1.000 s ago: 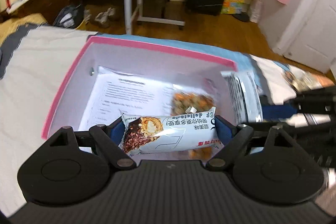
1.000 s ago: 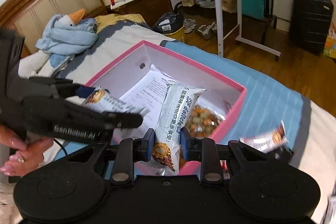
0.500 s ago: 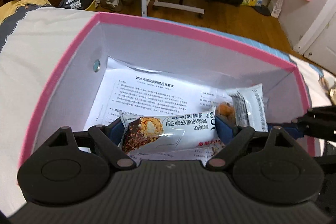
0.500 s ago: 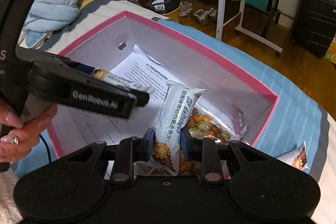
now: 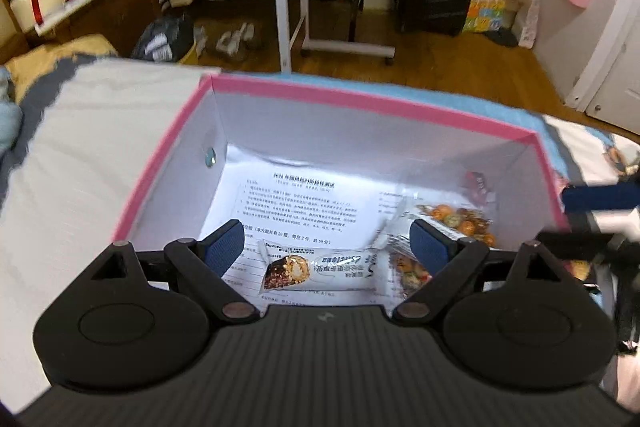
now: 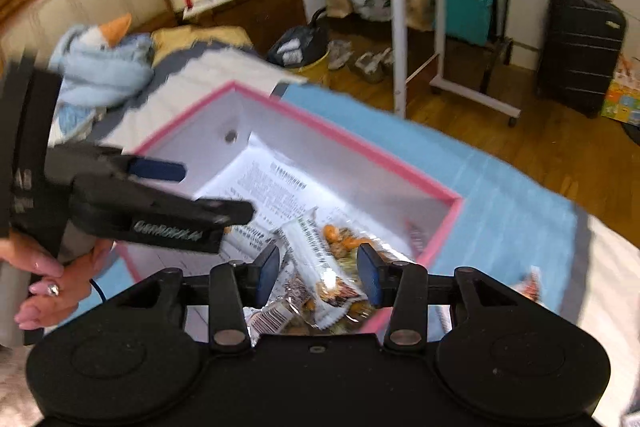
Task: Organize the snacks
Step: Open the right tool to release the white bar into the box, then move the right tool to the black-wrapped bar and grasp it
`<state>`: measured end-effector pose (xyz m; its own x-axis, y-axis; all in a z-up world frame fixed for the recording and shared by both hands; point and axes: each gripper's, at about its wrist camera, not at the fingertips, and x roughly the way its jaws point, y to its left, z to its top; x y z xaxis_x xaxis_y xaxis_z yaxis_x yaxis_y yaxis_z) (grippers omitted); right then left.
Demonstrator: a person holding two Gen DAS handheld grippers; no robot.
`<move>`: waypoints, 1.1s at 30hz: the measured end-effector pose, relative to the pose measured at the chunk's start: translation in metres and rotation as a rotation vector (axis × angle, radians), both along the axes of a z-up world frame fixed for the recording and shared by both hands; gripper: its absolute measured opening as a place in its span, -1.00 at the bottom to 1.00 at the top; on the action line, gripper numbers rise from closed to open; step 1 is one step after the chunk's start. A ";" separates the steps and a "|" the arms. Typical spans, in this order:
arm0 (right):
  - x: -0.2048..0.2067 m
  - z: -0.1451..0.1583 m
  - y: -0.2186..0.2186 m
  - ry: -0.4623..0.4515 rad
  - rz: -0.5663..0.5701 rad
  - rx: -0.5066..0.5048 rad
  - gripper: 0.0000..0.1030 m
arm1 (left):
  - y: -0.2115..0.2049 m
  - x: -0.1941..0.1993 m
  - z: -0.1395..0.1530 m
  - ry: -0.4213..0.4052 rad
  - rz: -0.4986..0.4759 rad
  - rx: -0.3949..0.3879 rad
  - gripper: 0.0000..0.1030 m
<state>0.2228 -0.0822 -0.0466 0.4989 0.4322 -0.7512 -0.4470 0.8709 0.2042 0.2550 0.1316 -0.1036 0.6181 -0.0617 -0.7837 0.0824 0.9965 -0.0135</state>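
Left wrist view, box: a pink-rimmed box (image 5: 372,99) with white inner walls sits on the bed (image 5: 80,131); a printed sheet (image 5: 296,203) lines its floor.
Left wrist view, snack bar: a white wrapper picturing a chocolate-nut bar (image 5: 324,269) lies flat on the sheet, lengthwise between the blue pads.
Left wrist view, left gripper (image 5: 326,245): released, jaws spread wide, pads clear of the wrapper.
Left wrist view, mixed snacks: a clear bag of orange and green pieces (image 5: 460,223) lies at the box's right side.
Right wrist view, right gripper (image 6: 320,271): jaws have just been opening; a second white bar wrapper (image 6: 320,267) lies tilted between the pads, untouched, on the clear bag.
Right wrist view, hand (image 6: 48,279): grips the left gripper's handle.
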 end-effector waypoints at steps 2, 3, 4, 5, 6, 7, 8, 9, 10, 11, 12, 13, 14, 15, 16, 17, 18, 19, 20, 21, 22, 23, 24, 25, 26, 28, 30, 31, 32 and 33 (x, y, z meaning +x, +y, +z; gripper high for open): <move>-0.010 0.018 -0.019 -0.013 -0.033 0.010 0.02 | -0.002 -0.015 0.014 -0.022 -0.014 -0.009 0.75; -0.016 0.027 -0.027 -0.021 -0.047 0.012 0.03 | -0.004 -0.022 0.022 -0.035 -0.024 -0.018 0.75; -0.023 0.036 -0.038 -0.028 -0.065 0.010 0.06 | -0.006 -0.030 0.029 -0.046 -0.033 -0.023 0.75; -0.029 0.042 -0.047 -0.031 -0.082 0.007 0.10 | -0.008 -0.037 0.035 -0.055 -0.044 -0.022 0.75; -0.035 0.048 -0.057 -0.035 -0.101 0.006 0.12 | -0.012 -0.045 0.041 -0.067 -0.058 -0.015 0.75; -0.040 0.052 -0.065 -0.040 -0.118 0.008 0.15 | -0.017 -0.053 0.046 -0.082 -0.074 -0.004 0.75; -0.045 0.054 -0.074 -0.043 -0.132 0.013 0.19 | -0.022 -0.062 0.050 -0.097 -0.090 0.008 0.75; -0.049 0.056 -0.083 -0.044 -0.148 0.019 0.22 | -0.028 -0.071 0.054 -0.115 -0.112 0.012 0.75; -0.052 0.055 -0.092 -0.043 -0.165 0.022 0.25 | -0.033 -0.079 0.057 -0.138 -0.131 0.001 0.74; -0.055 0.054 -0.099 -0.041 -0.182 0.023 0.25 | -0.036 -0.087 0.060 -0.166 -0.147 -0.022 0.74; -0.057 0.052 -0.107 -0.039 -0.198 0.024 0.25 | -0.041 -0.093 0.063 -0.179 -0.165 -0.040 0.74; -0.060 0.050 -0.114 -0.035 -0.214 0.027 0.25 | -0.046 -0.098 0.065 -0.183 -0.181 -0.049 0.74; -0.062 0.047 -0.122 -0.027 -0.231 0.032 0.25 | -0.051 -0.103 0.067 -0.190 -0.195 -0.055 0.74; -0.065 0.043 -0.128 -0.020 -0.243 0.034 0.25 | -0.057 -0.106 0.068 -0.192 -0.205 -0.055 0.74; -0.069 0.039 -0.134 -0.014 -0.252 0.035 0.25 | -0.064 -0.109 0.069 -0.190 -0.216 -0.052 0.74; -0.072 0.035 -0.139 -0.009 -0.257 0.035 0.25 | -0.069 -0.112 0.069 -0.187 -0.231 -0.050 0.74; -0.075 0.029 -0.143 0.001 -0.263 0.036 0.25 | -0.076 -0.115 0.068 -0.184 -0.249 -0.048 0.74; -0.076 0.025 -0.146 0.011 -0.268 0.037 0.25 | -0.082 -0.117 0.066 -0.180 -0.264 -0.048 0.73; -0.077 0.019 -0.148 0.023 -0.276 0.038 0.25 | -0.088 -0.119 0.064 -0.175 -0.280 -0.048 0.73; -0.077 0.014 -0.152 0.034 -0.285 0.039 0.25 | -0.095 -0.121 0.062 -0.168 -0.300 -0.048 0.72; -0.076 0.010 -0.155 0.045 -0.293 0.038 0.25 | -0.103 -0.123 0.058 -0.158 -0.318 -0.045 0.71; -0.077 0.006 -0.159 0.053 -0.303 0.034 0.25 | -0.110 -0.125 0.054 -0.147 -0.333 -0.039 0.71; -0.080 0.002 -0.163 0.058 -0.313 0.031 0.25 | -0.118 -0.128 0.050 -0.135 -0.351 -0.032 0.70; -0.085 -0.002 -0.169 0.064 -0.320 0.032 0.27 | -0.124 -0.131 0.046 -0.124 -0.366 -0.027 0.70; -0.088 -0.008 -0.172 0.079 -0.329 0.038 0.29 | -0.132 -0.133 0.041 -0.111 -0.383 -0.024 0.70; -0.093 -0.022 -0.179 0.122 -0.346 0.035 0.29 | -0.144 -0.135 0.030 -0.083 -0.408 -0.034 0.70; -0.093 -0.036 -0.184 0.161 -0.372 0.007 0.29 | -0.158 -0.135 0.018 -0.045 -0.429 -0.053 0.70; -0.091 -0.042 -0.188 0.182 -0.388 -0.006 0.29 | -0.164 -0.134 0.012 -0.031 -0.441 -0.060 0.70; -0.089 -0.049 -0.193 0.205 -0.408 -0.012 0.29 | -0.172 -0.134 0.006 -0.018 -0.451 -0.066 0.70; -0.085 -0.057 -0.197 0.235 -0.427 -0.013 0.29 | -0.179 -0.135 0.001 -0.009 -0.461 -0.067 0.70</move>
